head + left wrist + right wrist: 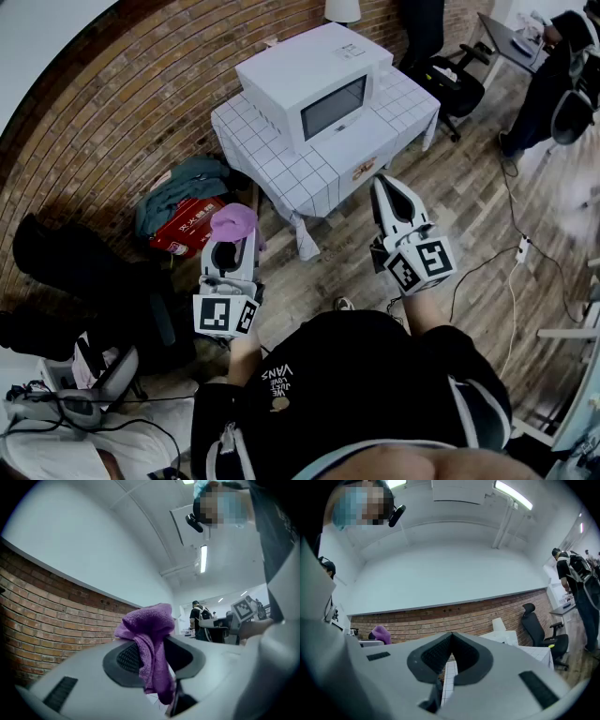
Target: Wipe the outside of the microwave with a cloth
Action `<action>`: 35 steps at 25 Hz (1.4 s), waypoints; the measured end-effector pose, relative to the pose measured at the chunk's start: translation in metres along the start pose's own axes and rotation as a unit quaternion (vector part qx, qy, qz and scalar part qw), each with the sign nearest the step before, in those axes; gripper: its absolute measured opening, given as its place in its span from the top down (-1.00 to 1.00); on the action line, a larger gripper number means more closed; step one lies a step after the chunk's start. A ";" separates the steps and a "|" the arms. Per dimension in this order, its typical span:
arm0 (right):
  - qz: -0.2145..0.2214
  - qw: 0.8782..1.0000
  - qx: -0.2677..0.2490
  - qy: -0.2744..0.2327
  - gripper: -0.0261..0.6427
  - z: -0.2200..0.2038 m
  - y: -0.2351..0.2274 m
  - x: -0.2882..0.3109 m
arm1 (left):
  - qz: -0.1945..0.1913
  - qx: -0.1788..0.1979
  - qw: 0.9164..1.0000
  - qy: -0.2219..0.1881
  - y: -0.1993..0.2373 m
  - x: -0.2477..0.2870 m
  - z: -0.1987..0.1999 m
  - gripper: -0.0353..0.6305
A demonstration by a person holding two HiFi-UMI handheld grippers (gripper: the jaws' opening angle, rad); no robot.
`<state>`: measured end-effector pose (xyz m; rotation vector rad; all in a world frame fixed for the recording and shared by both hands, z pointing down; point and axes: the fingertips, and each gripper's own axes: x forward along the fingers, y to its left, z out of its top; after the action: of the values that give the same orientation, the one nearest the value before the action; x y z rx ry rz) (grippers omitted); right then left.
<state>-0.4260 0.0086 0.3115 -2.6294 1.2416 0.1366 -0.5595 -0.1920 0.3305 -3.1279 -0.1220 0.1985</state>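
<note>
Wooden flooring and a brick wall are seen around a small table covered by a white checked cloth. On it the white microwave is set, its door shut; behind the dark window nothing can be made out. A purple cloth is clamped between the jaws of the left gripper. The cloth is bunched above the jaw tips and hangs down between the pads, as the left gripper view shows. That gripper is held well short of the table, over the floor, so the cloth is kept apart from the microwave. The right gripper is held near the table's front corner with its jaws brought together at the tips and nothing gripped between them; through the slit below the tips a strip of the checked covering is seen. On the floor left of the table a teal bag is lying, with a red package just beside it. A black office chair is placed to the right of the table.
</note>
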 end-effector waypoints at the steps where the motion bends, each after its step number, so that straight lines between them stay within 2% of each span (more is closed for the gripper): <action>1: 0.002 1.000 0.006 -0.002 0.93 0.001 -0.004 0.001 | 0.001 -0.001 1.000 0.001 -0.002 0.004 -0.001 0.51; 13: 0.037 0.999 0.025 0.008 0.92 -0.003 -0.046 0.019 | 0.037 -0.008 0.999 0.014 -0.017 0.034 -0.020 0.50; 19: 0.037 0.998 0.041 0.014 0.92 -0.015 -0.060 0.044 | 0.044 -0.010 0.999 0.028 -0.002 0.053 -0.030 0.50; 24: 0.021 0.999 0.035 0.016 0.93 -0.021 -0.070 0.079 | 0.029 -0.019 0.999 0.028 0.026 0.088 -0.039 0.50; 31: -0.023 1.000 0.013 0.014 0.93 -0.020 -0.083 0.133 | -0.024 -0.026 0.999 0.026 0.078 0.156 -0.043 0.50; 35: -0.051 0.999 0.012 0.015 0.92 -0.025 -0.087 0.163 | -0.051 -0.018 0.998 0.034 0.109 0.185 -0.045 0.50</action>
<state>-0.2551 -0.0664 0.3212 -2.6762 1.1086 0.0641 -0.3628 -0.2859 0.3513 -3.1494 -0.2874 0.0899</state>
